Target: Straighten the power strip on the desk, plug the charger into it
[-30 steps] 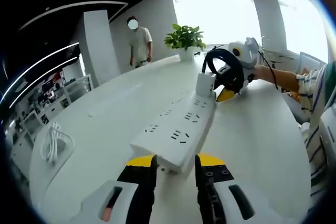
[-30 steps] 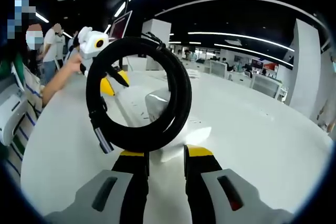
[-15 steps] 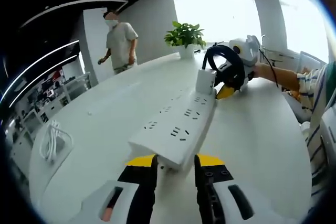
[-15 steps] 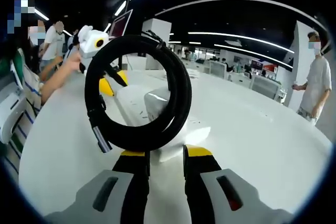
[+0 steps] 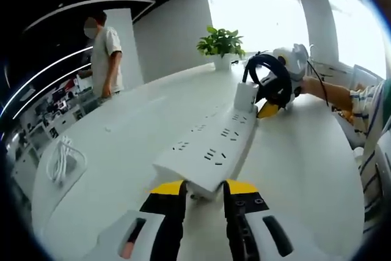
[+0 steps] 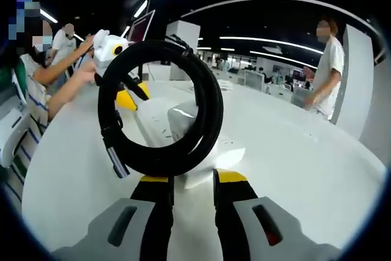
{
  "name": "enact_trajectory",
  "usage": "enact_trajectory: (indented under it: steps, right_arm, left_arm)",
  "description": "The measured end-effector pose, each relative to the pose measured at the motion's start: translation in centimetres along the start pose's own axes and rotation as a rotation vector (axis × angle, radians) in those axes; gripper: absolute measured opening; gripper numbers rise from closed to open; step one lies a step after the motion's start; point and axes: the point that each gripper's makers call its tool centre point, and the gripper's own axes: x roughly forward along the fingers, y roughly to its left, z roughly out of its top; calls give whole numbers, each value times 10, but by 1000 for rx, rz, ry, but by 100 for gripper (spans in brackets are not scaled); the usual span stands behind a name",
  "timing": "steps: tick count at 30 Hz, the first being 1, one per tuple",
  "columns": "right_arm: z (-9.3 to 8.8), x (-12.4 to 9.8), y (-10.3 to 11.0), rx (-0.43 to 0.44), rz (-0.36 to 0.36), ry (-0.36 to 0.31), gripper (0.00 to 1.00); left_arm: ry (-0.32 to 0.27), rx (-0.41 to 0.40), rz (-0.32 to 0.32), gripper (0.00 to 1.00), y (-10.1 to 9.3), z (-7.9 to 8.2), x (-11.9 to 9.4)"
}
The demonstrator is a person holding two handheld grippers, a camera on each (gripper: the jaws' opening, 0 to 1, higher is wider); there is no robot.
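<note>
Left gripper point(image 5: 203, 189) clamps the strip's point(image 5: 211, 151) near end on the table point(image 5: 122, 151); right gripper point(image 6: 192, 181) holds the charger point(image 6: 201, 157), cable coil point(image 6: 160, 108) at 12 o'clock

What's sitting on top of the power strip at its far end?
A white charger stands on the far end of the power strip, with a coiled black cable above it, at the right gripper. Its prongs are hidden, so I can't tell whether it is plugged in.
</note>
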Motion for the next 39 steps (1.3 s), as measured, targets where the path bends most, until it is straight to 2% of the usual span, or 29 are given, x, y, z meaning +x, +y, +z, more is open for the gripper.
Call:
enact_trajectory:
  steps: [25, 39]
  right_arm:
    - [0, 9, -11, 37, 12, 38, 25]
    - [1, 18, -19, 62, 4, 52, 25]
  left_arm:
    - [-35, -62, 15, 25, 5, 1, 6]
    - [-62, -115, 53, 26, 18, 4, 11]
